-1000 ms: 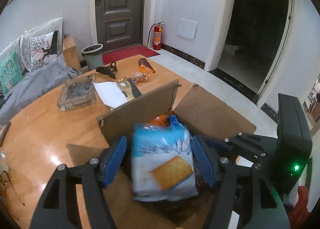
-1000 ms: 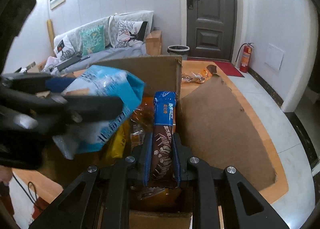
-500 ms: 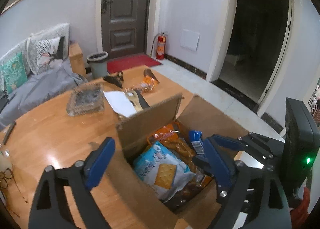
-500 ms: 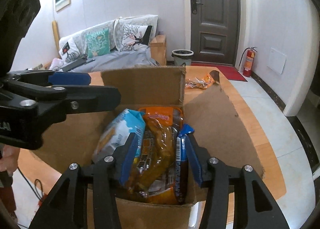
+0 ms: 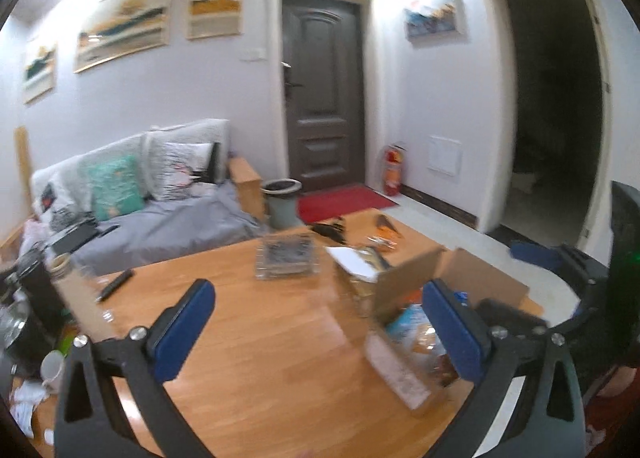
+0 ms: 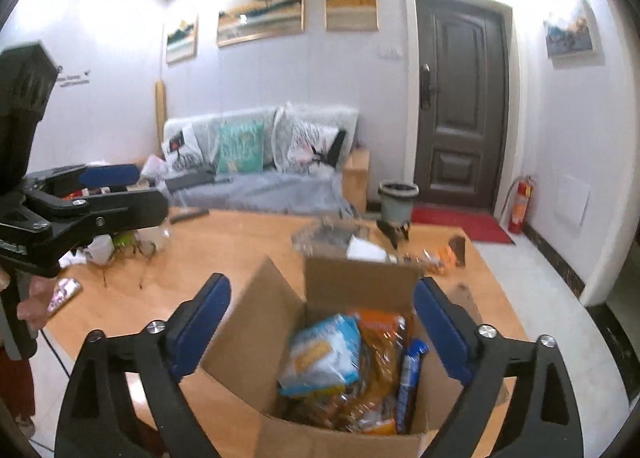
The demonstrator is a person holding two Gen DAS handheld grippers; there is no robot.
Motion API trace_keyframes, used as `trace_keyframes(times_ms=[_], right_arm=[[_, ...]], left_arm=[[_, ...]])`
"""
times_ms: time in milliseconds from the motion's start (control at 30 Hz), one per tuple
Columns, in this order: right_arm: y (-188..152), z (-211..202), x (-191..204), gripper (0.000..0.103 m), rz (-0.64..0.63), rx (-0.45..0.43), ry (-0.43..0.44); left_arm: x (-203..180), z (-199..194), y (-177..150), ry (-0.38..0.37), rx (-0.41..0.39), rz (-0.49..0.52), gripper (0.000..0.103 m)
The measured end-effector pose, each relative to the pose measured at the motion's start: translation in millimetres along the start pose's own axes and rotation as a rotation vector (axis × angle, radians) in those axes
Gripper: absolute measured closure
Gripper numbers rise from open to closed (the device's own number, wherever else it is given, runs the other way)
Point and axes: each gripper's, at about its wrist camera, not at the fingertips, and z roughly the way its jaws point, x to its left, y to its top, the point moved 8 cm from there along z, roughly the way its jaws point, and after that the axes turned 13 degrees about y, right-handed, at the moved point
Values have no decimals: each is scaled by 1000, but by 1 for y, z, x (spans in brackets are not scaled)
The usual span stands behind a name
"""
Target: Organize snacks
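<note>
An open cardboard box (image 6: 356, 286) stands on the wooden table (image 6: 224, 258) and holds several snack bags. A light blue cracker bag (image 6: 320, 354), orange bags (image 6: 380, 342) and a dark blue bar (image 6: 412, 370) lie inside. My right gripper (image 6: 320, 330) is open and empty above the box. My left gripper (image 5: 320, 330) is open and empty above the table, left of the box (image 5: 404, 298); it also shows at the left of the right wrist view (image 6: 108, 194).
A glass ashtray (image 5: 286, 258), white paper (image 5: 356, 262) and an orange snack packet (image 6: 440, 256) lie on the table's far side. A phone (image 6: 64, 292) lies near the left edge. A sofa (image 5: 160, 214), a bin (image 5: 282, 202) and a door (image 5: 324, 98) stand behind.
Both grippers let go of their snacks, which now lie in the box. Both opened wide and rose away from the box; the left one swung left over the table.
</note>
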Motion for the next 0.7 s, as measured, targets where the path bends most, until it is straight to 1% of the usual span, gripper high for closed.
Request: trace_keyframes(times_ms=[33,133,233,300,367,467,567,700], right_arm=[[3,-1,3,1,-1,-15,9],[8,-3,20,0,-15,-64,33],[5,1,29,0,-22,-75,53],[-1,7,33,0,-26,-65,57],[-9,13,34,0,-22,-50,59],[-20,21,33,0,-1,-29,65],[-28,24,29,0,17,-20,70],[-30,24,25,0,30,-16,64]], left_arm=[[8,-2,-3,15,-3,-14,1],[29,-4,-19,54,-4,-67,1],[35,1,-33,39,-4,-92,1],[38,6,-42,32,2,-104,1],[37,12,-49,8,11,-117,1],[35,20,-57,5,25,-121,1],[32,24,-59,13,25,-110,1],[30,27,-59,10,25,-112,1]])
